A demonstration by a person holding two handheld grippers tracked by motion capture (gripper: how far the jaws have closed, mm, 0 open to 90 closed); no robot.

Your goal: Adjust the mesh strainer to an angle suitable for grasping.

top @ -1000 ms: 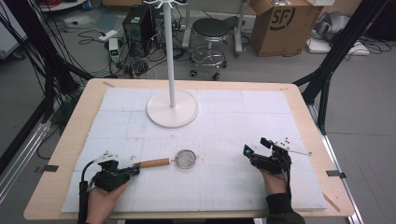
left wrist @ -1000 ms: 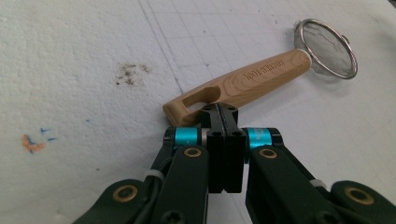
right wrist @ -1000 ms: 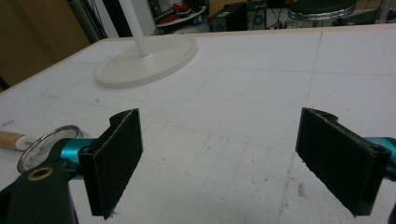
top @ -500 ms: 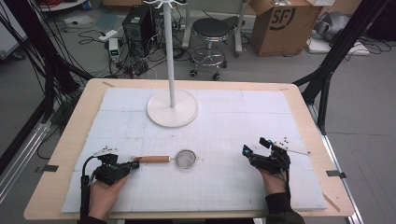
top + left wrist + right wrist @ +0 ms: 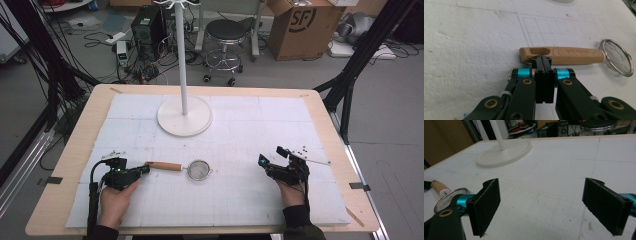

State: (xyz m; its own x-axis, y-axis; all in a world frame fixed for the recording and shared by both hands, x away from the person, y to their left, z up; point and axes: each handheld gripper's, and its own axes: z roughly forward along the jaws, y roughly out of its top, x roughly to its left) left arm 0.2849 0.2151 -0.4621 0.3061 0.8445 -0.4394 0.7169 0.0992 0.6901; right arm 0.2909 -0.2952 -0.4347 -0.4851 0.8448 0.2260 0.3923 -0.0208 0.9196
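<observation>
We see a small strainer (image 5: 199,170) with a wooden handle (image 5: 163,166) lying on the white mat (image 5: 260,125), at about 6 o'clock from the round base of the white stand (image 5: 184,116) and well apart from it. The left gripper (image 5: 143,170) sits at the strainer's 9 o'clock with its jaws pressed together on nothing, their tips just at the slotted end of the handle; in the left gripper view they touch or nearly touch the wood. The right gripper (image 5: 272,160) rests at the strainer's 3 o'clock, well apart from it, with its jaws spread wide and nothing between them. We judge that closed tips pushed forward would shove the handle and spin the light strainer away. Jaws not spread before reaching would cause that.
</observation>
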